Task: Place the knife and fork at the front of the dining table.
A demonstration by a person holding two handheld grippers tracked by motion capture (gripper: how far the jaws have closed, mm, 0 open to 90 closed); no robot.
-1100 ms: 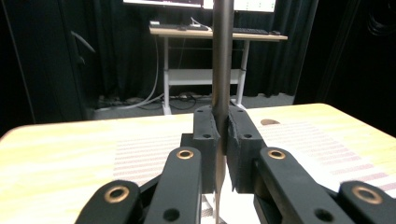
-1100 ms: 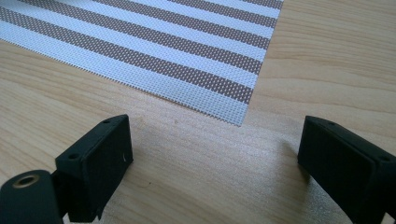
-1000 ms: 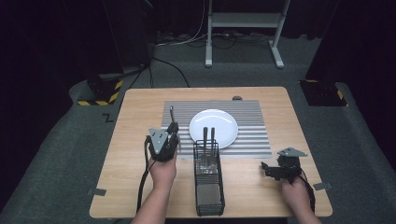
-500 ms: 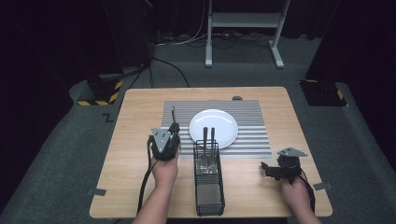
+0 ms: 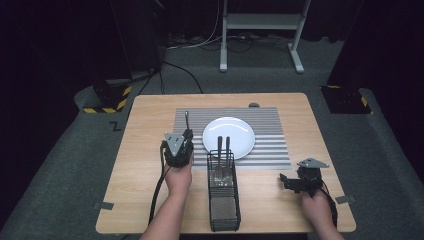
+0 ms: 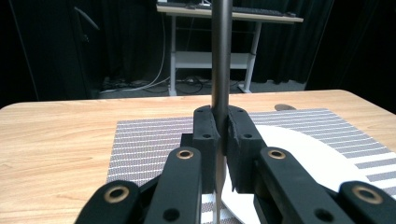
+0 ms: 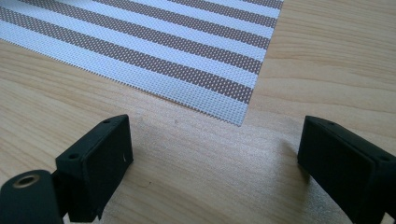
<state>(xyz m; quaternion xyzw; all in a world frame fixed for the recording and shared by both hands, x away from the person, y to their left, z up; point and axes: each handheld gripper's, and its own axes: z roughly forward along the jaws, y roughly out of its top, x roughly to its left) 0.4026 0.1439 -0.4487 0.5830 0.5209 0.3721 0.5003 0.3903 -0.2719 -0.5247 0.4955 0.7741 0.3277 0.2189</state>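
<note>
My left gripper (image 5: 187, 135) (image 6: 222, 126) is shut on the handle of a dark grey metal utensil (image 5: 186, 120) (image 6: 222, 56). The handle rises between the jaws, and its thin lower end hangs just left of the white plate (image 5: 228, 136) (image 6: 299, 158). The plate lies on a striped placemat (image 5: 270, 145) (image 6: 149, 140). My right gripper (image 5: 286, 181) (image 7: 215, 154) rests low over the bare wood at the table's front right. It is open with nothing between its fingers, just off the placemat's corner (image 7: 233, 112).
A black wire cutlery basket (image 5: 223, 200) stands at the front middle, with two utensils (image 5: 223, 150) upright at its far end against the plate's near edge. A small dark object (image 5: 254, 105) lies at the placemat's far edge. Beyond the table are a metal stand (image 5: 260, 30) and cables.
My left hand has shifted a little to the right and down with the utensil, closer to the plate. The right hand has kept still.
</note>
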